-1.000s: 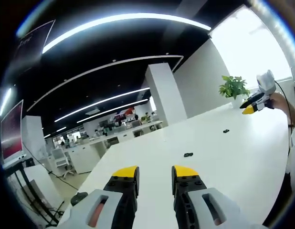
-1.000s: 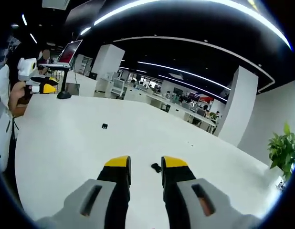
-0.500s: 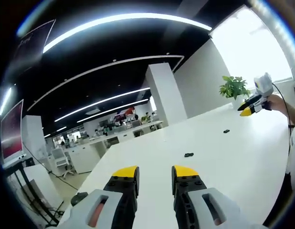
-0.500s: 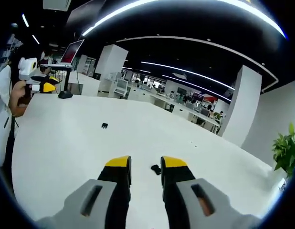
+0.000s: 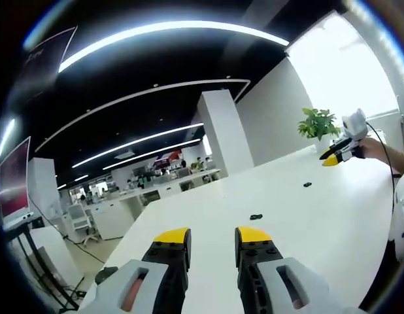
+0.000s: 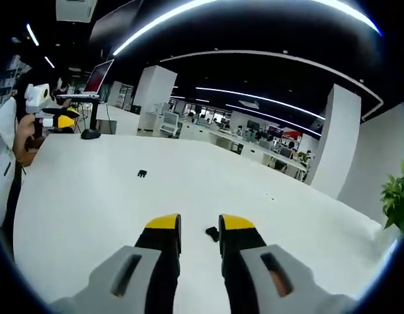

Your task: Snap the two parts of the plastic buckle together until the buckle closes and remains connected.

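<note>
Two small black buckle parts lie apart on the white table [image 5: 319, 222]. In the left gripper view one part [image 5: 256, 216] sits a little beyond my left gripper [image 5: 212, 235], which is open and holds nothing; the other part [image 5: 307, 184] lies farther right. The right gripper [image 5: 337, 152] hovers at the far right in a hand. In the right gripper view my right gripper [image 6: 200, 224] is open, and one black part [image 6: 212, 232] lies on the table just past its tips, close to the right jaw. The second part [image 6: 142, 173] is farther left. The left gripper [image 6: 58, 120] shows at the left edge.
A potted plant [image 5: 318, 122] stands at the table's far right end. A laptop on a stand [image 6: 97, 75] rises behind the left end. The person's arm [image 5: 385, 147] reaches in from the right. Open office desks and white pillars lie beyond the table.
Both cameras have drifted slightly. In the left gripper view the right gripper has dropped a little towards the table. The buckle parts have not moved.
</note>
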Tool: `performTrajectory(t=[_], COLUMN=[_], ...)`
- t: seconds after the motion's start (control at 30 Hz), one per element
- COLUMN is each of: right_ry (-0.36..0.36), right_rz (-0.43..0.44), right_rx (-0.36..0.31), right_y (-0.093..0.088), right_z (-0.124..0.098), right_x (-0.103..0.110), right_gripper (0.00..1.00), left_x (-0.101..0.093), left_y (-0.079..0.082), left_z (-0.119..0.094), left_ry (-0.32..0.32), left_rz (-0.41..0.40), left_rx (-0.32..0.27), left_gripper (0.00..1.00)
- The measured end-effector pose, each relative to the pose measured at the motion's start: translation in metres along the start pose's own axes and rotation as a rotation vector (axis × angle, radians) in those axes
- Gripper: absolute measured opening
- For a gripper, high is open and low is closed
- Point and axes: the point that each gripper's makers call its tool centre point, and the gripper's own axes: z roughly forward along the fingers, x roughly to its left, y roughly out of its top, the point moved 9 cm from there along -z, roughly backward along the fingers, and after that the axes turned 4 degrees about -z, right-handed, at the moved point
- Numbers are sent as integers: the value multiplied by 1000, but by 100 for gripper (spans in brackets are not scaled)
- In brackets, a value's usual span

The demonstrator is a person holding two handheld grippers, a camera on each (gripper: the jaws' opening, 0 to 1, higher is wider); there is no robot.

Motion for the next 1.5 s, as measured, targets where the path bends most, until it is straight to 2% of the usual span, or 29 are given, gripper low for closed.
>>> performTrajectory(t=[0.37,0.57,1.1,1.5], right_ry=[22,34,72,107], right_rz=[2,30,80,54], right_rx=[29,25,74,114], right_y=[-8,-13,-34,-42], right_z=[14,18,29,40], right_x=[-11,-16,-32,-34], right_gripper=[23,23,22,22], left_x=[1,2,0,0], left_y=[-1,-2,-3,-3], left_z=[0,-1,-2,0], left_ry=[1,4,1,-4], left_rz=[-5,-7,-8,-9], left_rx=[3,3,6,11], left_gripper=[27,27,27,27])
